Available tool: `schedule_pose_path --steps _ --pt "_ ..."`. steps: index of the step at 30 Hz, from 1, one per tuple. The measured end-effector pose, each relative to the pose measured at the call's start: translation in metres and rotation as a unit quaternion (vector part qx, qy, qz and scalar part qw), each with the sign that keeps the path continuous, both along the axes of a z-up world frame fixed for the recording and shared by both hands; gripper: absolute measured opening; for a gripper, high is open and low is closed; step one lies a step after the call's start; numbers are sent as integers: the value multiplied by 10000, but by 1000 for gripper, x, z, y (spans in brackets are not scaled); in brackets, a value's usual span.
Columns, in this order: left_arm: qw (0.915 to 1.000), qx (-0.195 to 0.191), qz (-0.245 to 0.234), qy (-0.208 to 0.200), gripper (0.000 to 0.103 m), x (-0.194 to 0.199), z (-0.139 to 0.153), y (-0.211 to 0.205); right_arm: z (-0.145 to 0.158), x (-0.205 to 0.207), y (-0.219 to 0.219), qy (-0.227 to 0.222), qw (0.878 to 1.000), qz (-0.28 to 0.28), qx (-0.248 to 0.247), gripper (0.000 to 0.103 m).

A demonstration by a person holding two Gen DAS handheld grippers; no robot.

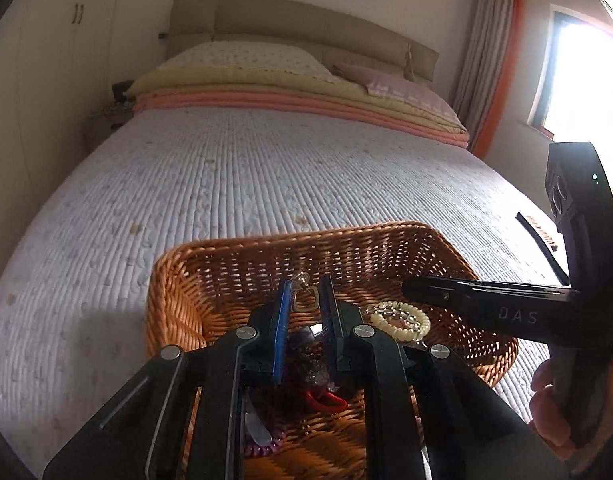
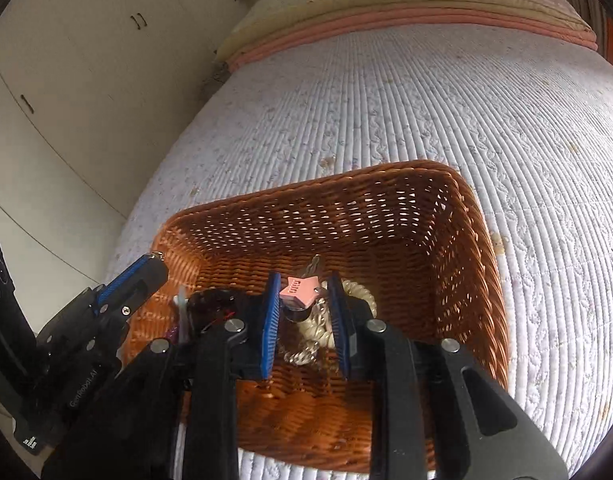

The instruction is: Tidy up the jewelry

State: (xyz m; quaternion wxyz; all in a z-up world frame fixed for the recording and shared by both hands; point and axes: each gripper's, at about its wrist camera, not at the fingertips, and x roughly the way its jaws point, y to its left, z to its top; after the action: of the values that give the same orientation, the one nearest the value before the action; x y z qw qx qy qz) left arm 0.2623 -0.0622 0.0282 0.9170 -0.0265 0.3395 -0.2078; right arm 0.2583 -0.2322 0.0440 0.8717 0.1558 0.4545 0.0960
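A brown wicker basket (image 1: 386, 248) (image 2: 446, 216) sits on the bed. My left gripper (image 1: 304, 292) hangs over it, jaws partly open, with a gold earring (image 1: 305, 294) between the tips; whether the pads hold it I cannot tell. Below lie a cream bead bracelet (image 1: 400, 320), a red piece (image 1: 326, 400) and a purple coil (image 1: 262, 448). My right gripper (image 2: 302, 292) is over the same basket, jaws partly open, with a pink star charm (image 2: 298, 290) between the tips above a cream coil bracelet (image 2: 360, 294). The left gripper shows in the right wrist view (image 2: 122, 292).
The white quilted bedspread (image 1: 266, 176) surrounds the basket. Pillows and folded pink and yellow blankets (image 1: 290, 96) lie at the headboard. A wardrobe (image 2: 66, 80) stands to the left, a bright window (image 1: 578, 76) to the right. The right gripper's body (image 1: 506, 312) crosses the basket's right side.
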Motion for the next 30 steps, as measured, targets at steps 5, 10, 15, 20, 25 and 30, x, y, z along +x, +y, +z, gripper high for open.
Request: schedule_pose_path --steps 5,10,15,20,25,30 --pt "9999 -46 -37 99 14 6 -12 -4 -20 19 0 229 9996 -143 -91 22" --pt "9999 -91 -26 52 39 -1 -8 0 -21 17 -7 124 9999 -24 86 26" --pt "9995 -295 -36 -121 48 -24 10 14 -3 -6 -10 -140 9997 -40 178 32" --pt "9988 -237 38 -428 54 -62 29 27 23 -44 -12 -571 9983 -102 52 42" --pt "9953 -372 139 -881 78 -124 41 47 49 -114 -4 -1621 9860 -209 -321 47" --pt "9865 -251 492 -1543 87 -183 39 58 45 -184 6 -2479 9647 -364 -816 63"
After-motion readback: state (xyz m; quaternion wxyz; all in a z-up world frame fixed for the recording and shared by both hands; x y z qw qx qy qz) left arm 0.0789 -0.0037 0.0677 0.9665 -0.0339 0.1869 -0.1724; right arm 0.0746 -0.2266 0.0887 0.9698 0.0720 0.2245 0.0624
